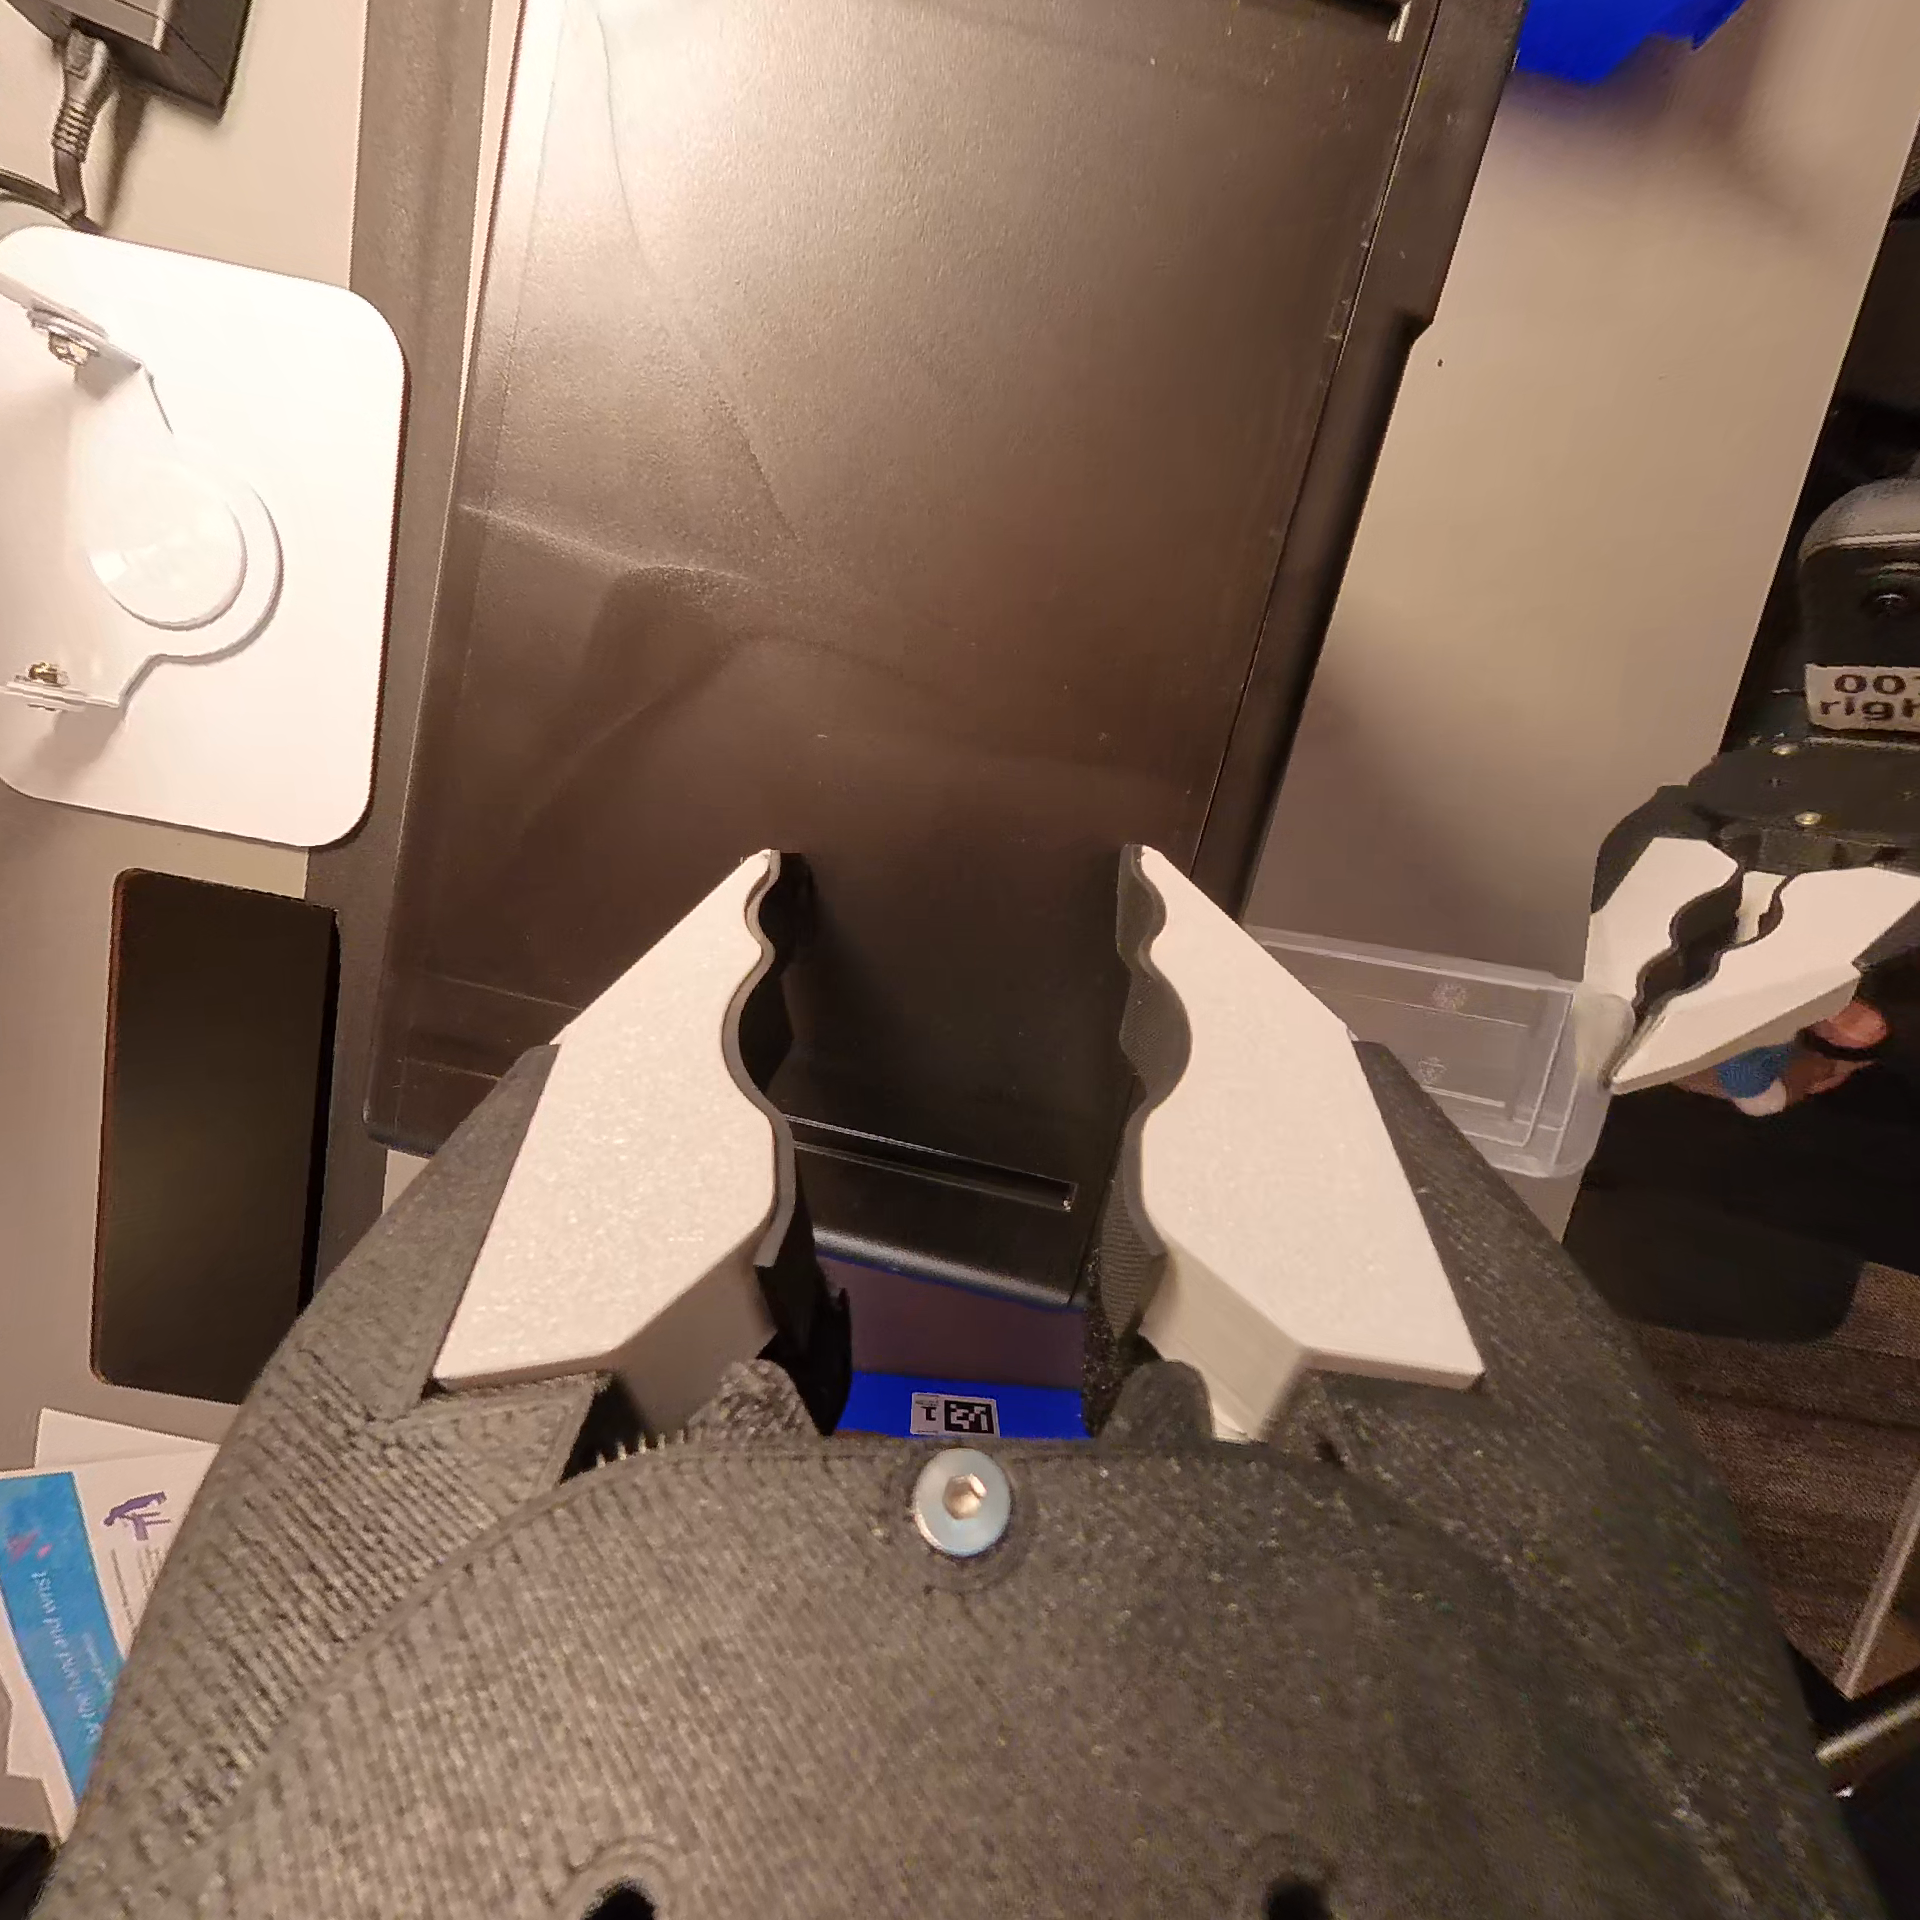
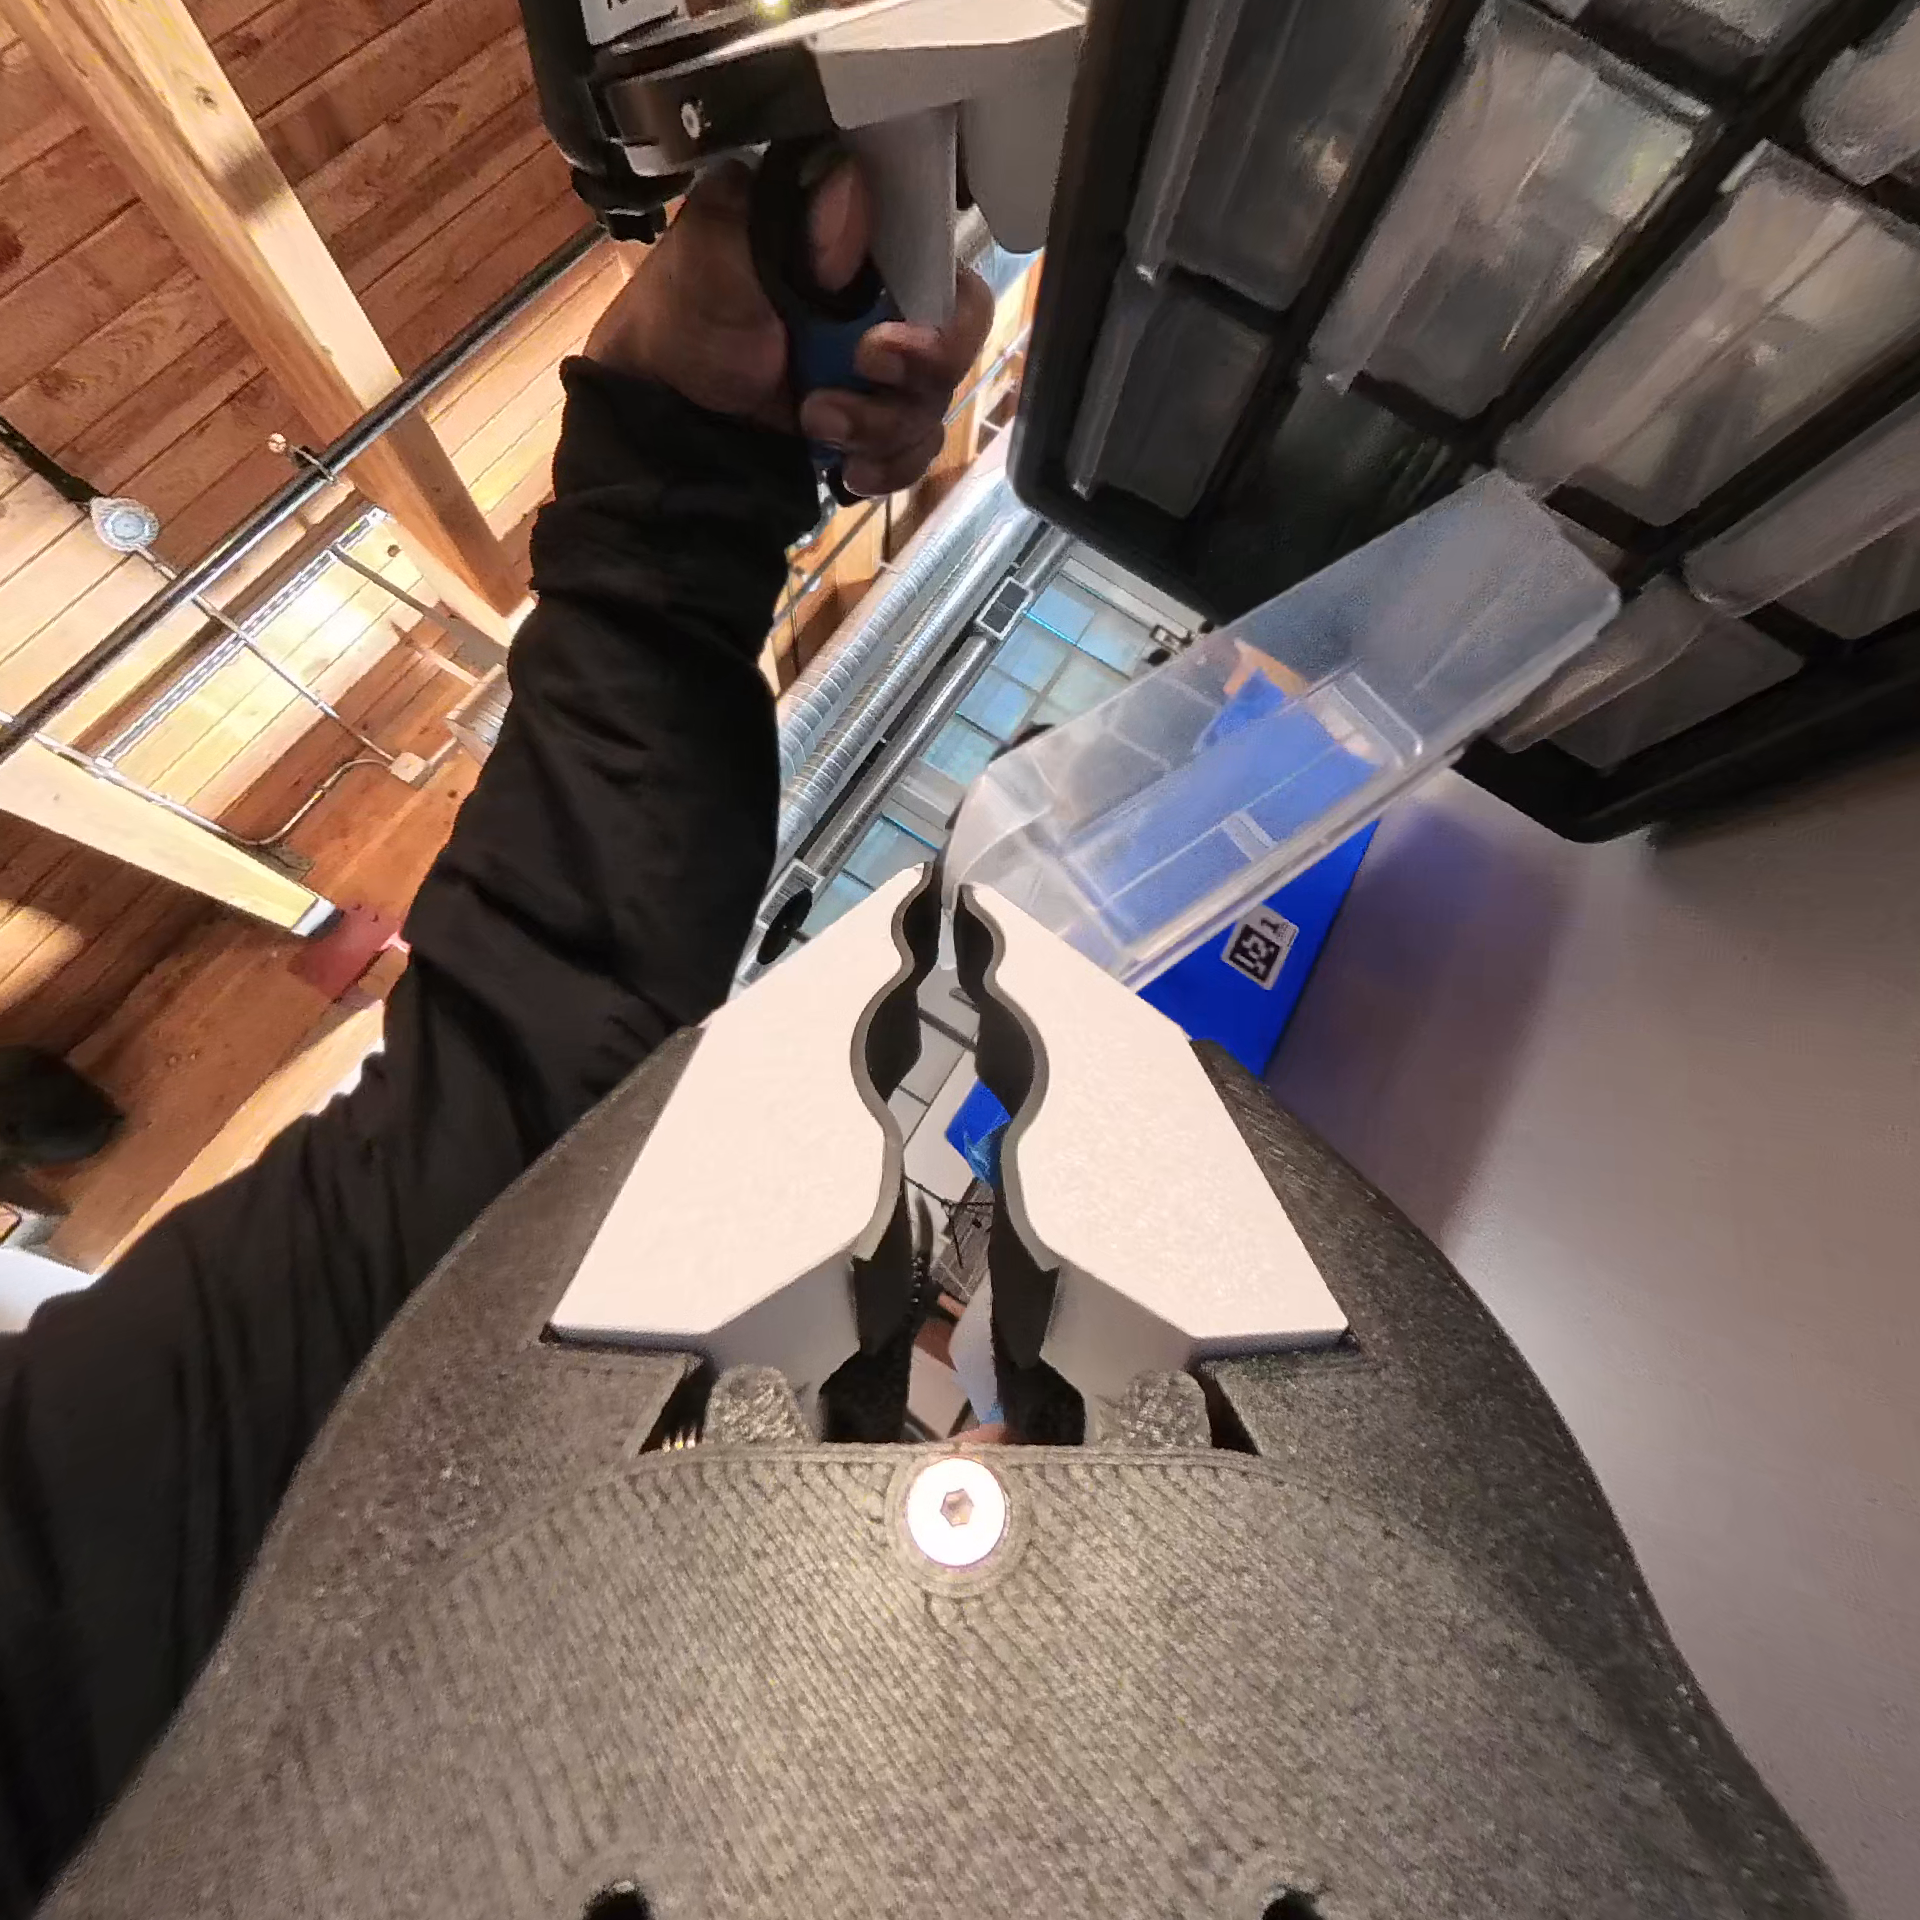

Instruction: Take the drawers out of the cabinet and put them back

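Observation:
The black cabinet fills the left wrist view from above. My left gripper is open, its jaws wide apart over the cabinet's top near the front edge, with nothing between the pads. In the right wrist view the cabinet shows rows of clear drawers. One clear drawer sticks out of its slot, tilted down. My right gripper is shut on the thin front lip of this drawer. The left wrist view shows the same grasp at the far right: the right gripper on the clear drawer.
A blue box with a square tag stands under the drawer on the pale table. A white plate-like device, a cable and papers lie left of the cabinet. A person's black-sleeved arm holds the left gripper.

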Tool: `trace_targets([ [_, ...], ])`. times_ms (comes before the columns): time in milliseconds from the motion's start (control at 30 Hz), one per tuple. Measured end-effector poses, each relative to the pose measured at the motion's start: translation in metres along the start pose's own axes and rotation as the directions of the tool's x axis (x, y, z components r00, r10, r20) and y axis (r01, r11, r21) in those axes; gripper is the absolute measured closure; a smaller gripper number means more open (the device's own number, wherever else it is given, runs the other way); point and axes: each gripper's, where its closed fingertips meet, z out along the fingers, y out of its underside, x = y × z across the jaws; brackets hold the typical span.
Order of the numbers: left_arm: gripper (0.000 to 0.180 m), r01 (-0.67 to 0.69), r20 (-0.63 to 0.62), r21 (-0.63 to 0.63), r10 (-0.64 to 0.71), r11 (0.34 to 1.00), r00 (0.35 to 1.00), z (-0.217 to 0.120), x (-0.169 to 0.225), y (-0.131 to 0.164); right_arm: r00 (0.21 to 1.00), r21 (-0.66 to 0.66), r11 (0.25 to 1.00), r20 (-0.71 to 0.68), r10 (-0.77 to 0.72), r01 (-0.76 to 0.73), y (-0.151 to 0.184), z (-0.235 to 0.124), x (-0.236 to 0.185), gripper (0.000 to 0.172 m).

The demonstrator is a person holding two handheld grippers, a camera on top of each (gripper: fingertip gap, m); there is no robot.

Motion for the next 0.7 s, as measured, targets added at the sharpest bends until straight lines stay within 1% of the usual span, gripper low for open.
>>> trace_targets([
  [33, 0.108, 0.000, 0.000, 0.000, 0.000, 1.000, 1.000, 0.000, 0.000, 0.000, 1.000, -0.003, 1.000, -0.001, 0.000, 0.000, 0.001, -0.003, 0.002, 0.168],
  [133, 0.108, 0.001, 0.001, 0.001, -0.001, 1.000, 1.000, 0.000, 0.000, 0.000, 1.000, -0.004, 1.000, -0.008, 0.004, -0.004, -0.002, -0.014, 0.010, 0.168],
  [233, 0.108, 0.000, 0.002, 0.002, 0.000, 1.000, 1.000, 0.000, 0.000, 0.000, 1.000, 0.006, 1.000, -0.011, 0.009, -0.009, -0.011, -0.025, 0.018, 0.168],
  [433, 0.109, -0.003, 0.001, 0.005, 0.003, 1.000, 1.000, 0.000, 0.000, 0.000, 0.999, -0.004, 1.000, 0.047, -0.005, 0.005, -0.034, -0.055, 0.013, 0.168],
  [533, 0.109, -0.004, 0.001, 0.008, 0.004, 1.000, 1.000, 0.000, 0.000, -0.001, 0.997, -0.004, 1.000, 0.076, -0.010, 0.011, -0.058, -0.077, 0.008, 0.168],
  [700, 0.109, -0.007, 0.000, 0.011, 0.007, 1.000, 1.000, 0.000, 0.000, -0.001, 0.985, 0.049, 0.997, 0.155, -0.072, 0.065, -0.121, -0.121, -0.017, 0.168],
])
